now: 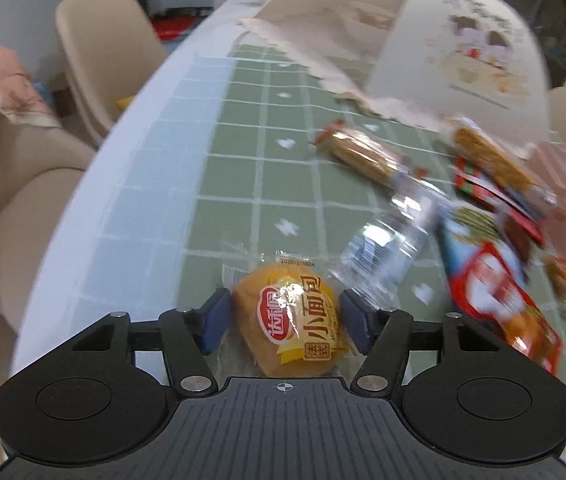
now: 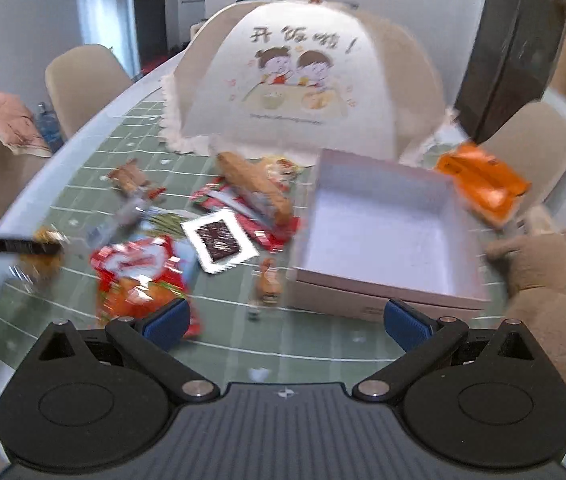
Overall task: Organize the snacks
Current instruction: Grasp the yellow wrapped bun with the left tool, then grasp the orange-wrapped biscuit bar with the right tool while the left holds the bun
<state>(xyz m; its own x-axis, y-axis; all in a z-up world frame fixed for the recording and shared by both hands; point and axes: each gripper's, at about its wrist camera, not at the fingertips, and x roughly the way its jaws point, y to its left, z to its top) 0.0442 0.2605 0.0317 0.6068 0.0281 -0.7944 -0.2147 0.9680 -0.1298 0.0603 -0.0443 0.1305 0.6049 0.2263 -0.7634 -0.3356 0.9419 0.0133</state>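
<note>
Left gripper (image 1: 286, 322) sat over the wrapped small bread (image 1: 289, 318), jaws spread, one blue pad either side of it with what looked like a sliver of gap each side, so bracketing rather than squeezing; I read that as lining up a pick, since the bread lay alone at the near edge, far from the open box (image 2: 383, 216). The box was my landmark: pale, shallow, nothing visible inside, so no snack had gone in yet by my judgement. Right gripper (image 2: 287, 320) hung above the green checked tablecloth (image 2: 323, 344) just in front of the box's near wall, jaws wide apart, nothing between them; probably parked there to stay clear and ready. Left of the box was the loose pile: a red-orange chip bag (image 2: 139, 276) nearest me, a white-framed dark packet (image 2: 221, 242) beyond it, a small brown snack (image 2: 269, 280) just beside the box's near-left corner, then a long biscuit pack (image 2: 255, 188) farther back. An orange packet (image 2: 483, 180) lay at the box's far-right corner, a plush toy (image 2: 543, 276) right of the box. Behind the box stood the mesh food cover (image 2: 303, 80), blocking that side, so loading had to come from the front or the left.
</note>
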